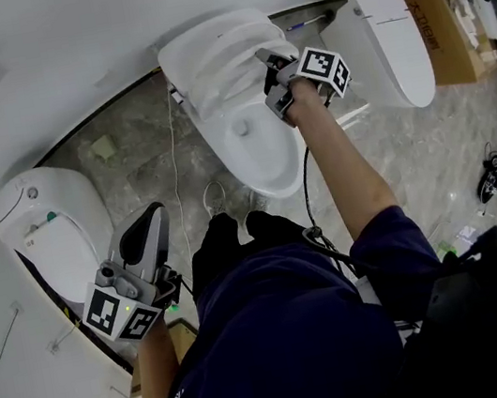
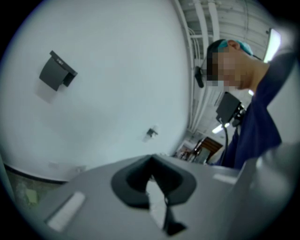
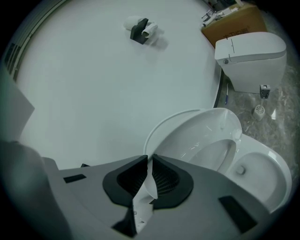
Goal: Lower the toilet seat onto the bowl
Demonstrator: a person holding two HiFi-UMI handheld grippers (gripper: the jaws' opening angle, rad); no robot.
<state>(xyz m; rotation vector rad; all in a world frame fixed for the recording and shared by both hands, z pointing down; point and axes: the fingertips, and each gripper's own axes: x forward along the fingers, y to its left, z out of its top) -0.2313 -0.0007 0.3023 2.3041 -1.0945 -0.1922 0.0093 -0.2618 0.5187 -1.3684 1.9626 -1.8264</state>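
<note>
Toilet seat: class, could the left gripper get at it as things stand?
Probably not from there: the left gripper sits low by the person's left side, facing the wall, apart from the raised toilet seat. Nothing seems to block it; the right gripper pinches the seat's edge.

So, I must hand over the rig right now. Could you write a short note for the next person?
Right gripper: shut on the rim of the toilet seat.
Left gripper: shut, nothing between its jaws, held aside and touching nothing.
Toilet seat: raised, tilted up off the bowl.
Done: the seat's edge is gripped.
Left to do: swing the seat down onto the bowl, probably slowly so it does not slam, then let go.
</note>
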